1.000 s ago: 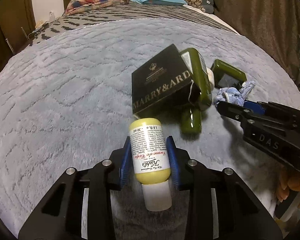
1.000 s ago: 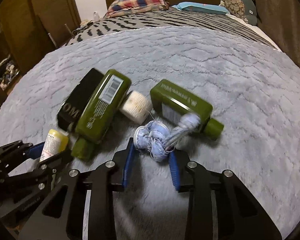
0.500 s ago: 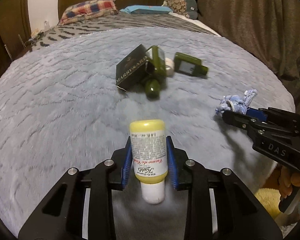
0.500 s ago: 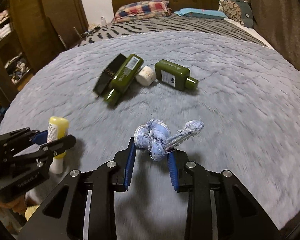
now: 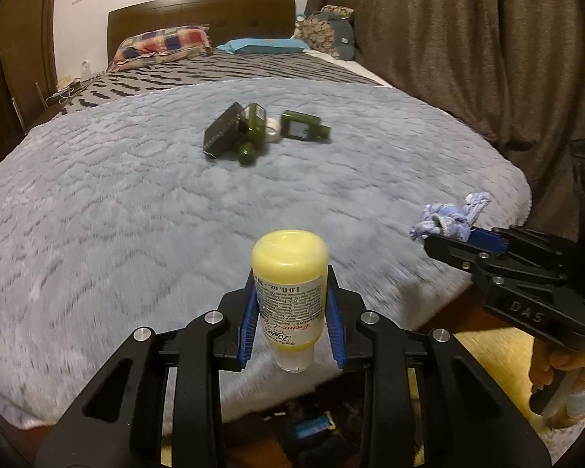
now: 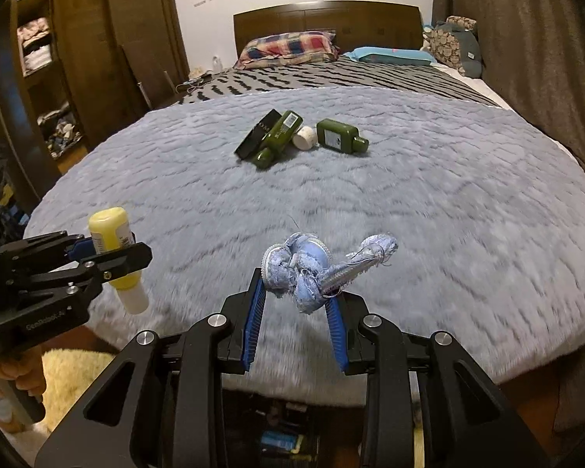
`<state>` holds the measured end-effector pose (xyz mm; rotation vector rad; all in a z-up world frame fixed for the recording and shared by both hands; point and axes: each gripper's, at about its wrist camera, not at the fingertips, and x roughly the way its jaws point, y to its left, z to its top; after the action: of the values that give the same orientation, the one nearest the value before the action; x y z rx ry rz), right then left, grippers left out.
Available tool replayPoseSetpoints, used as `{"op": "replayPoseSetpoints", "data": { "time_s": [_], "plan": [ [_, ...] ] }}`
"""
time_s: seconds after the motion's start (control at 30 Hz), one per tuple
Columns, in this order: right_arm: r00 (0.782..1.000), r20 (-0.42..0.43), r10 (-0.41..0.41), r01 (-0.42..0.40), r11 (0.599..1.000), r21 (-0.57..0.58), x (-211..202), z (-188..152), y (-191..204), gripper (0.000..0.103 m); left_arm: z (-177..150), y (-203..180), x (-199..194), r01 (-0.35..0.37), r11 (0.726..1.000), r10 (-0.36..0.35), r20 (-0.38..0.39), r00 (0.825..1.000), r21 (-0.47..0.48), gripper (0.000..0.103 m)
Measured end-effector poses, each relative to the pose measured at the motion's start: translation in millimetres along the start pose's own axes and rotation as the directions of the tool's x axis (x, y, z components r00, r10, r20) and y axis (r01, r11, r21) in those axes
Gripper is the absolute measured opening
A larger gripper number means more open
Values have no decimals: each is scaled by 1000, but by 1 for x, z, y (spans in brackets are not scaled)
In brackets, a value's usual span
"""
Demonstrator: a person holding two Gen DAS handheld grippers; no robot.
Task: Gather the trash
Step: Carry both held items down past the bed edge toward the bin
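Observation:
My left gripper [image 5: 290, 304] is shut on a small yellow lotion bottle [image 5: 288, 280], white cap toward me, held above the near edge of the bed. The bottle also shows in the right wrist view [image 6: 111, 241]. My right gripper [image 6: 294, 304] is shut on a crumpled blue fabric scrap [image 6: 304, 269], also seen in the left wrist view [image 5: 448, 220]. Left on the grey blanket [image 6: 409, 195], far from both grippers, are a black box [image 6: 255, 136], a tall green bottle [image 6: 279, 136], a white round lid [image 6: 306, 138] and a squat green bottle [image 6: 339, 136].
Pillows [image 6: 288, 46] and a wooden headboard [image 6: 327, 15] stand at the far end of the bed. Brown curtains [image 5: 487, 39] hang to the right. Wooden shelves [image 6: 46, 58] stand on the left. A yellow rug [image 6: 74, 374] and cluttered floor items [image 6: 280, 436] lie below the bed edge.
Both grippers pulled back from the pile toward the near bed edge and rose, carrying the yellow bottle and the fabric scrap. The items left on the blanket now look small and far.

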<state>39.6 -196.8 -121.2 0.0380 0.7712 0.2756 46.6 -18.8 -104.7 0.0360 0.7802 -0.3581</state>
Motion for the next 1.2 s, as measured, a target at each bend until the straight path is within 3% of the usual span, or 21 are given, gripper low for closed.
{"op": "replayPoseSetpoints", "data": {
  "time_s": [0.3, 0.6, 0.77, 1.2],
  "plan": [
    [996, -87, 16, -12, 999, 52, -2, -55, -1, 31, -58, -18, -6, 59, 998, -61, -67, 996, -32, 29],
    [974, -227, 21, -6, 998, 67, 28, -107, -3, 31, -115, -23, 37, 69, 997, -77, -209, 975, -47, 29],
    [949, -314, 42, -20, 997, 74, 54, -130, 1, 31, -142, -17, 64, 111, 989, -133, -283, 950, -93, 29],
    [879, -473, 65, -16, 994, 106, 109, -177, 3, 31, -193, -17, 120, 92, 991, -128, -456, 881, -101, 29]
  ]
}}
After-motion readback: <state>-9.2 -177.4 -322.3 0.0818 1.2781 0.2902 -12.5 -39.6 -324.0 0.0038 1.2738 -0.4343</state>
